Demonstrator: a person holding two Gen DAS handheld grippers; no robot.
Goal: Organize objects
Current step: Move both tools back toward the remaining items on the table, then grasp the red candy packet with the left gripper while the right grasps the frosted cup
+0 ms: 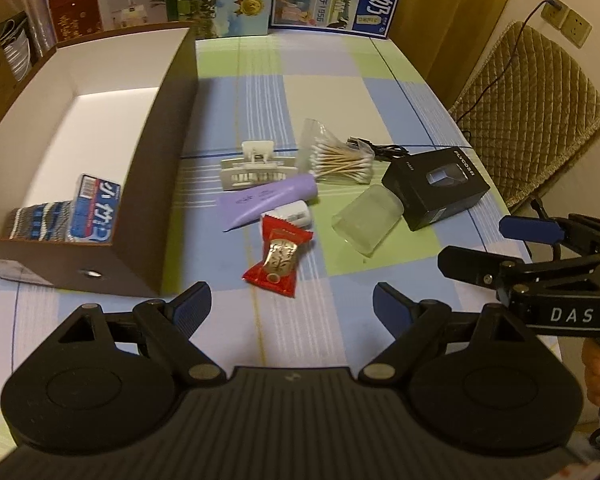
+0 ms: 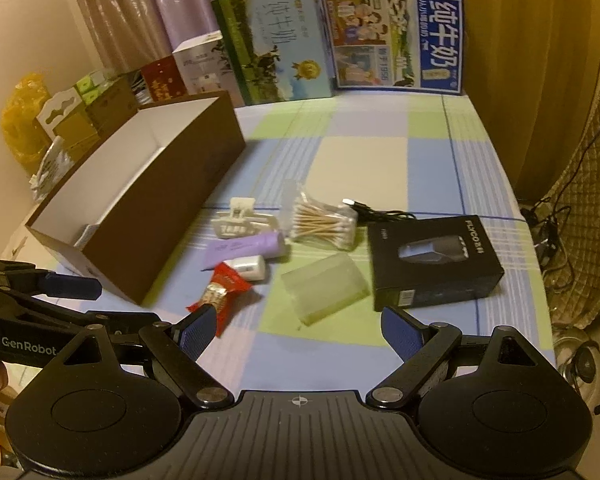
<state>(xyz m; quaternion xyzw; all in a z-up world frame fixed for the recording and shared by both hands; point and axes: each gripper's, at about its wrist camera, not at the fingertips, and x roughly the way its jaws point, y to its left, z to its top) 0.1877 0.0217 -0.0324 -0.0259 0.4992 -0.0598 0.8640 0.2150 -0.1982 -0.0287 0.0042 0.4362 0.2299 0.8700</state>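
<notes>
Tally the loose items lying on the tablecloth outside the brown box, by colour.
Red: 1, candy
Purple: 1, tube
White: 2, hair clip, small bottle
Clear: 2, swab bag, plastic case
Black: 2, FLYCO box, cable
Total: 8

The brown box [image 2: 148, 216] wall hides most of its contents in the right view; the white tube [image 1: 294, 213] lies half under the red candy wrapper [image 1: 279, 257].

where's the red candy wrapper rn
In both wrist views the red candy wrapper lies on the checked tablecloth, just in front of the purple tube and right of the brown box.
</notes>
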